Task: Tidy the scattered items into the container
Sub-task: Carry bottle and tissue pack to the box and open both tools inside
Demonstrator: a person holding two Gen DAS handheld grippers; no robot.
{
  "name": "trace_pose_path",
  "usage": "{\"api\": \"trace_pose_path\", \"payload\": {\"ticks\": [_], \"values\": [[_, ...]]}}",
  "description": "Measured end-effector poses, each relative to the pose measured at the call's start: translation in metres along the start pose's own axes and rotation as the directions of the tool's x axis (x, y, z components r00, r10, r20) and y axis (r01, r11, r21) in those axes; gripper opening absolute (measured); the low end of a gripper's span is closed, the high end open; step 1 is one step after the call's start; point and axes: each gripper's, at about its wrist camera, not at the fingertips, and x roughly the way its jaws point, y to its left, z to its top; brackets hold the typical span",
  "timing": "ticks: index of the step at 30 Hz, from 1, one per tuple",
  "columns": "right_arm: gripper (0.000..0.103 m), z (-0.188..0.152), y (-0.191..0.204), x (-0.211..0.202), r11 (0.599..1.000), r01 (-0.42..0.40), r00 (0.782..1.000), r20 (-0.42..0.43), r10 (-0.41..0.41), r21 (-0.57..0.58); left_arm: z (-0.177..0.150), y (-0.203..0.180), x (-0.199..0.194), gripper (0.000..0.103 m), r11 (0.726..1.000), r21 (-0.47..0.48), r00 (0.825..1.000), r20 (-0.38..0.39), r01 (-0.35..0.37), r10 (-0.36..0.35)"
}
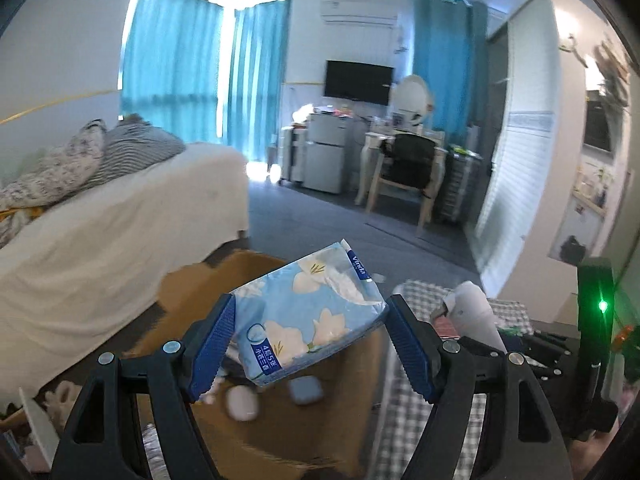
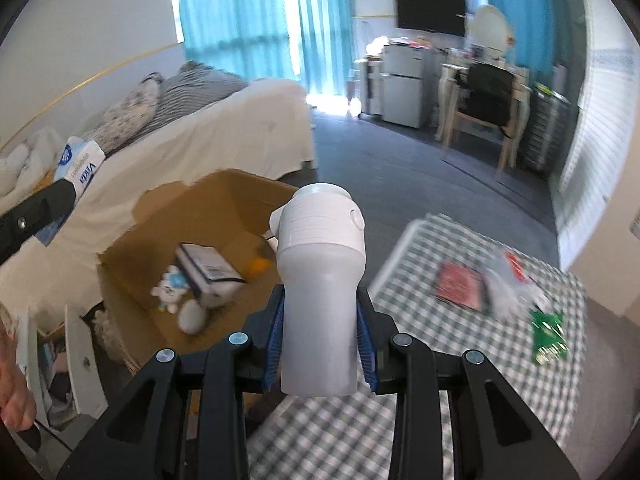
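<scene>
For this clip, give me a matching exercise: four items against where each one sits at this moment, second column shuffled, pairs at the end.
Items:
1. tissue pack
2. white bottle
3. red booklet
4. blue-and-white plush toy

Places:
A. lying on the checked tablecloth
B. inside the cardboard box
C. between the fingers of the left gripper
D. upright between the fingers of the right gripper

Pairs: 1-C, 2-D, 3-A, 4-B
</scene>
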Motion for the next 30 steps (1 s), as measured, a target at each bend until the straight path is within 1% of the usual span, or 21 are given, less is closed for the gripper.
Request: {"api": "trace_pose_path", "payload": {"ticks": [3, 8, 12, 16, 20, 22, 25, 26, 27, 28, 30], "values": [[0.032, 0.011, 0.029, 0.019, 0.998, -0.045, 0.999, -0.013, 0.045, -0.042, -0.004, 0.021, 0.005, 0.076, 0.999, -0.013, 0.999, -0.008, -0.049, 0.049], [0.032, 0.024, 0.073, 0.056, 0.988, -0.11, 0.993, -0.052, 0.105, -0.106, -0.011, 0.057, 0.016, 0.076, 0.992, -0.056, 0.993, -0.04, -0.109, 0.107], [0.032, 0.024, 0.093, 0.089, 0.983, -0.13, 0.988, -0.099, 0.117, -0.13, -0.019, 0.076, 0.019, 0.076, 0.987, -0.077, 0.989, -0.056, -0.138, 0.134], [0.032, 0.019, 0.1, 0.112, 0.982, -0.14, 0.983, -0.137, 0.123, -0.124, -0.025, 0.083, 0.025, 0.076, 0.984, -0.077, 0.985, -0.07, -0.162, 0.156], [0.032, 0.016, 0.099, 0.125, 0.985, -0.133, 0.981, -0.154, 0.115, -0.111, -0.027, 0.082, 0.035, 0.076, 0.983, -0.075, 0.983, -0.085, -0.169, 0.162], [0.032, 0.014, 0.097, 0.132, 0.986, -0.133, 0.977, -0.179, 0.113, -0.103, -0.029, 0.081, 0.039, 0.076, 0.983, -0.074, 0.983, -0.092, -0.169, 0.162], [0.033, 0.012, 0.091, 0.132, 0.989, -0.122, 0.98, -0.17, 0.106, -0.081, -0.032, 0.08, 0.043, 0.076, 0.984, -0.07, 0.982, -0.099, -0.166, 0.159], [0.044, 0.011, 0.089, 0.132, 0.99, -0.122, 0.979, -0.17, 0.109, -0.071, -0.032, 0.08, 0.044, 0.076, 0.984, -0.069, 0.982, -0.1, -0.166, 0.159], [0.063, 0.012, 0.088, 0.132, 0.991, -0.12, 0.98, -0.169, 0.108, -0.063, -0.032, 0.079, 0.045, 0.076, 0.984, -0.067, 0.982, -0.101, -0.164, 0.157], [0.069, 0.011, 0.086, 0.13, 0.992, -0.112, 0.982, -0.16, 0.102, -0.06, -0.033, 0.078, 0.046, 0.076, 0.985, -0.065, 0.983, -0.102, -0.163, 0.156], [0.071, 0.011, 0.084, 0.124, 0.993, -0.096, 0.987, -0.135, 0.086, -0.068, -0.033, 0.076, 0.049, 0.076, 0.985, -0.058, 0.982, -0.104, -0.161, 0.155]]}}
